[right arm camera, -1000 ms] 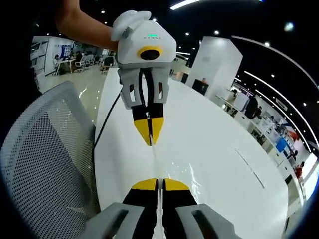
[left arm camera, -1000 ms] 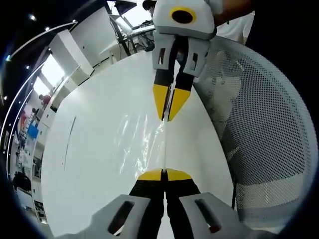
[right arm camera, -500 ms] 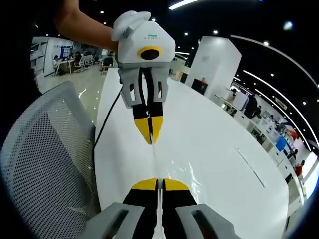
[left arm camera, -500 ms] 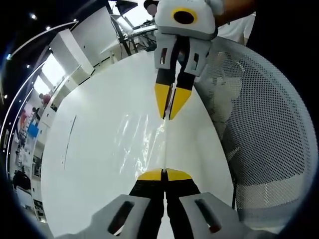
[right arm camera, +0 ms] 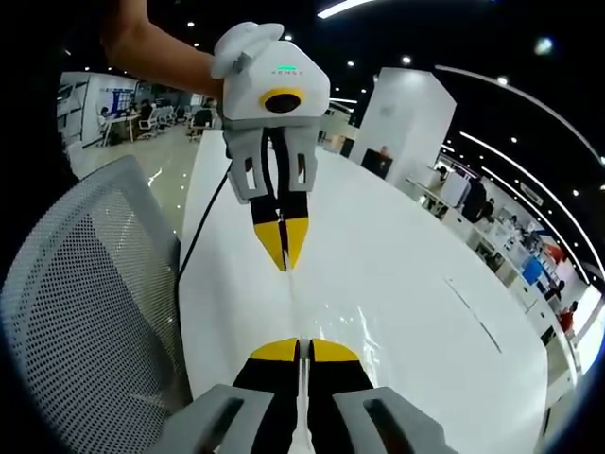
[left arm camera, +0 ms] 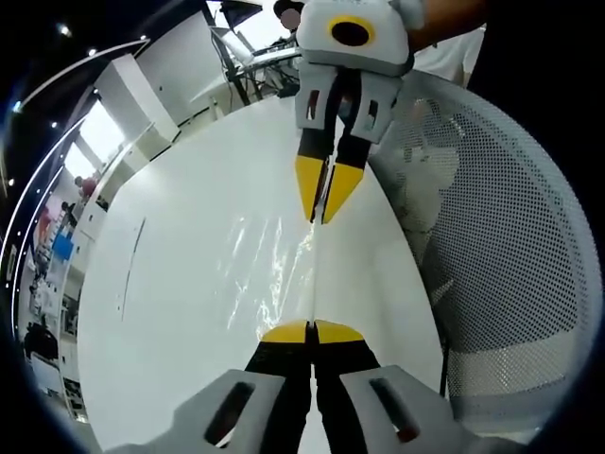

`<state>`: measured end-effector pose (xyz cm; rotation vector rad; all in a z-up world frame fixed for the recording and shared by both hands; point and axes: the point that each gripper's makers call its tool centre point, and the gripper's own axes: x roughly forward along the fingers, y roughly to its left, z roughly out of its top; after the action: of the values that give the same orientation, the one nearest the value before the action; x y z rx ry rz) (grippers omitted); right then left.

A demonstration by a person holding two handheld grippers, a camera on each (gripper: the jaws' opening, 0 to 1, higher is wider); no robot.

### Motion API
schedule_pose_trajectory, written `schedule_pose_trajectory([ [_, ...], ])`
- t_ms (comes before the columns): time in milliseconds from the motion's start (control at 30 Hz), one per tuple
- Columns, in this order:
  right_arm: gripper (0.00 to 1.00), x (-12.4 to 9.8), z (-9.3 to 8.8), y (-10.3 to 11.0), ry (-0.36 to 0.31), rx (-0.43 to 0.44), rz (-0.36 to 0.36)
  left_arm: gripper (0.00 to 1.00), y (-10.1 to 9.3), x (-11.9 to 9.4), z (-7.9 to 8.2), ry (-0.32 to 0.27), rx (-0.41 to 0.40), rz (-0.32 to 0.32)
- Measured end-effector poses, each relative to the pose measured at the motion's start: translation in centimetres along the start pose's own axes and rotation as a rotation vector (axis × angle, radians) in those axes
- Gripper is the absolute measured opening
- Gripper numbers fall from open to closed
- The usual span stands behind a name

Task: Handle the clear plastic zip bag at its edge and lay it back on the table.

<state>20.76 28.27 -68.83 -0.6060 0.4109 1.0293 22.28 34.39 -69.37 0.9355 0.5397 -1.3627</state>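
In the left gripper view, the clear plastic zip bag stretches over the white counter, its glinting film spreading to the left of the left claw, whose yellow-tipped jaws are pressed together on the bag's near edge. Straight ahead of that claw, the right claw points back toward it, jaws pinched on the far end of the same taut edge. To the right of both claws stands a white mesh chair.

In the right gripper view, the mesh chair sits to the left of the right claw, which is clamped on the bag edge running ahead. The left claw faces it from beyond, jaws closed on that edge, a person's forearm behind it. The bag glints to the claw's right, on the counter.
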Motion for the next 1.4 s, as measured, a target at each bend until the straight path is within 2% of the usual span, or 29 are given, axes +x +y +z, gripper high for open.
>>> schedule_pose_trajectory([
  [1400,0.00,-0.8,-1.0,-0.4,0.010,0.017,-0.015,0.00,0.2,-0.3,-0.4,0.011,-0.011,0.002],
])
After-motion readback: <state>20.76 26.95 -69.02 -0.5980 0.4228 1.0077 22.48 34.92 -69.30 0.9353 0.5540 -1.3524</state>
